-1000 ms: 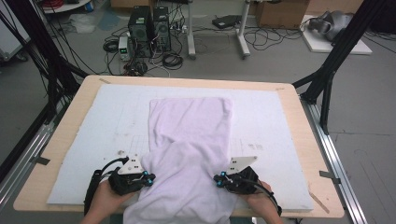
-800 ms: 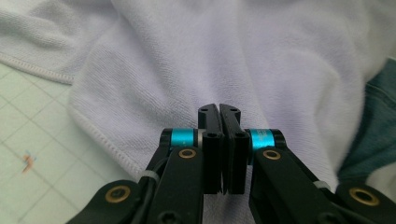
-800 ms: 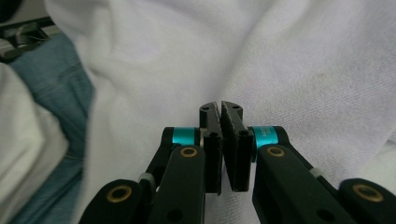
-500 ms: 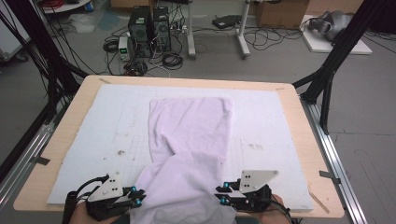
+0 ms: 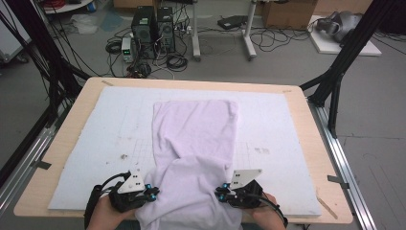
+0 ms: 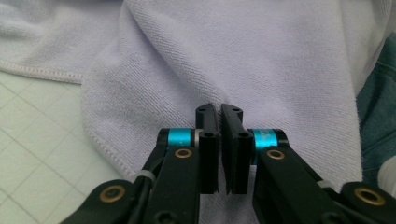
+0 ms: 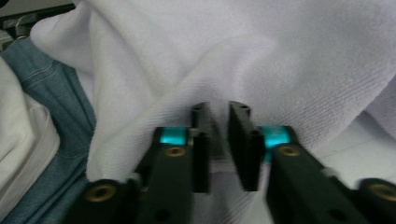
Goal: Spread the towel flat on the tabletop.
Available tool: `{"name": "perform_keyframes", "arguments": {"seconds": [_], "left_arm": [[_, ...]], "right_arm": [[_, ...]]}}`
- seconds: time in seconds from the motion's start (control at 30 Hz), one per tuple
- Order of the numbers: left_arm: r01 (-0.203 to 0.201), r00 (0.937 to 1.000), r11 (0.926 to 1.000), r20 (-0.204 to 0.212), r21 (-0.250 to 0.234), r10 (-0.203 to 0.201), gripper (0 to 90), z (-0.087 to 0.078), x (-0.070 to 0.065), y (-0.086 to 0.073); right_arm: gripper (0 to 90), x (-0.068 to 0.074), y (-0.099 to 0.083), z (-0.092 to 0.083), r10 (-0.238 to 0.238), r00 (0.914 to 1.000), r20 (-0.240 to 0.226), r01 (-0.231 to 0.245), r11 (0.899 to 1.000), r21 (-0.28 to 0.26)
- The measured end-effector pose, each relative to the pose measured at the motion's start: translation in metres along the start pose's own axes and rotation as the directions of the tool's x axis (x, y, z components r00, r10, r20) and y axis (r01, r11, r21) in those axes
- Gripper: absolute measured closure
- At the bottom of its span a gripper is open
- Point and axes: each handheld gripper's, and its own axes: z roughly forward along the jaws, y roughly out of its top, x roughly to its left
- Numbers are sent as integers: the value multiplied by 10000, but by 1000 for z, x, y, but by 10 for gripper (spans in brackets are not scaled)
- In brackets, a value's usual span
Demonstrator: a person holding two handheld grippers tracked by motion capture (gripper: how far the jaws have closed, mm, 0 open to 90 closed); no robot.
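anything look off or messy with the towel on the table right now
The pale lilac terry towel isn't lying flat: its far half rests smooth on the white gridded mat, while its near end is bunched and hangs over the table's front edge between the left gripper and right gripper. The mat also shows small dark smudges.

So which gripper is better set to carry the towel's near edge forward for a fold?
Left, probably. The left gripper has its jaws pressed nearly together on the towel beside its hem; the right gripper shows a wider gap, so its grip looks less sure.
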Motion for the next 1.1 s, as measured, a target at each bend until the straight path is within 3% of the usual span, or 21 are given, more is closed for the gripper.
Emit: {"name": "perform_keyframes", "arguments": {"seconds": [0.2,0.27,0.33,0.37,0.43,0.5,0.6,0.7,0.8,0.87,0.97,1.1], "left_arm": [[120,9992,9992,397,-387,-105,869,-29,-25,-4],[157,9978,9984,647,-539,-122,868,-41,-35,-4],[136,9957,9979,925,-636,-77,844,-47,-42,-4],[186,9953,9974,962,-701,-118,791,-48,-43,-3],[200,9966,9969,812,-756,-139,652,-47,-40,0],[268,9981,9960,582,-849,-219,634,-40,-31,3],[289,9994,9959,220,-859,-271,621,-27,-14,8],[272,9995,9984,-123,-486,-278,622,-9,3,11],[597,9980,9982,-204,25,-596,616,7,20,7],[1005,9949,9945,-1,-278,-1006,658,10,26,3],[881,9961,9958,-34,-246,-882,846,9,26,3],[930,9952,9946,-263,-460,-942,888,0,27,2]], "right_arm": [[858,17,1,-18,-287,9979,-583,281,9995,-109],[843,28,2,-33,-533,9944,-911,489,9975,-504],[755,34,4,-49,-570,9897,-1312,423,9928,-1118],[734,35,6,-55,-531,9914,-1199,371,9906,-1318],[694,31,10,-63,-493,9968,-633,404,9899,-1356],[678,22,12,-60,-303,9995,-123,287,9934,-1111],[664,10,10,-45,-120,9997,220,137,9966,-814],[645,0,6,-27,133,9995,289,-115,9981,-597],[615,-6,5,-11,232,9994,260,-223,9991,-363],[613,-7,4,-3,134,9993,340,-130,9998,-144],[680,-7,4,5,150,9993,353,-145,9998,-131],[789,-9,8,4,116,9991,420,-115,9999,-33]]}}
